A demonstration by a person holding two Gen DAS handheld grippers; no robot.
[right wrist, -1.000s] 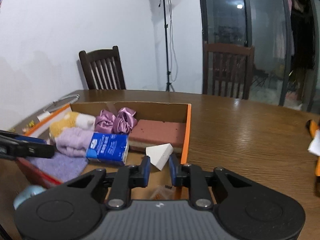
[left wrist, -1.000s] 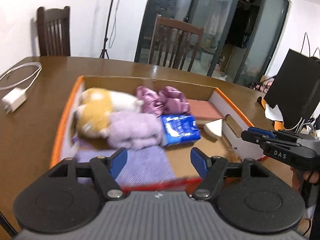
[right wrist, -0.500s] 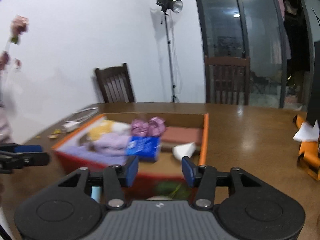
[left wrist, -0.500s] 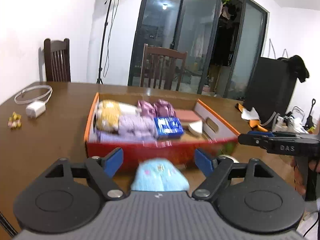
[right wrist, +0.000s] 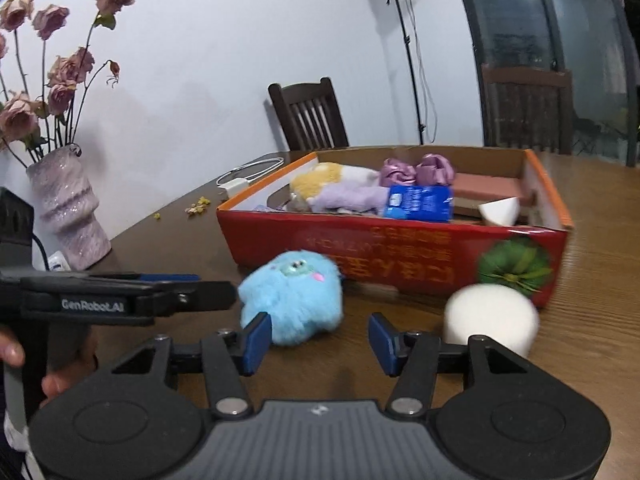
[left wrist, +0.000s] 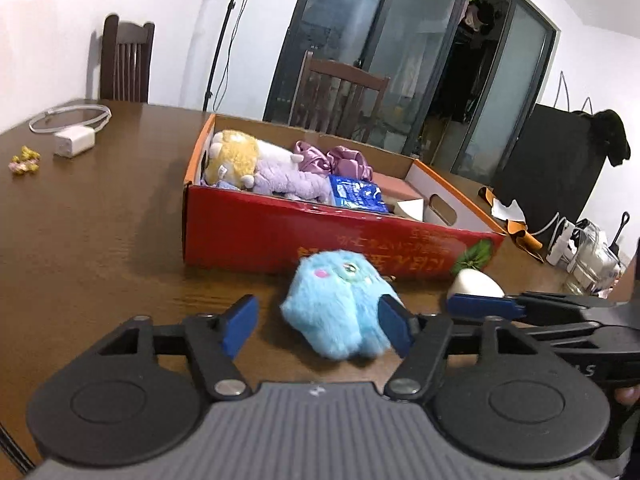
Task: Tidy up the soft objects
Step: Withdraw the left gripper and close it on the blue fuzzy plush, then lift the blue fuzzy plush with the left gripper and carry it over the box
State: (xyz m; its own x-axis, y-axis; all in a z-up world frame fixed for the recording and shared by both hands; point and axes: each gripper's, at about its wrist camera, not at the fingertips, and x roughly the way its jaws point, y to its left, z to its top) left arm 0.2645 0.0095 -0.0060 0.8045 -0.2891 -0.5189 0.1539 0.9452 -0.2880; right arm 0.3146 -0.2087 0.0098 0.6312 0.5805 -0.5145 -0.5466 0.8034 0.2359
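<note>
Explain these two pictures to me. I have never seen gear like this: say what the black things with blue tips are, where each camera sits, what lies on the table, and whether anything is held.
There is no robot here. A person holds a hand-operated clamp in each hand, and each clamp has a wide-angle camera looking along its two blue-tipped fingers. One picture comes from the left gripper, the other from the right gripper.

On the wooden table stands a red cardboard box already holding several soft things. In front of it lie a fluffy blue plush toy and a white foam ball.

Both grippers are open and nothing is held. The left one has the blue toy between its fingers, not yet squeezed.
</note>
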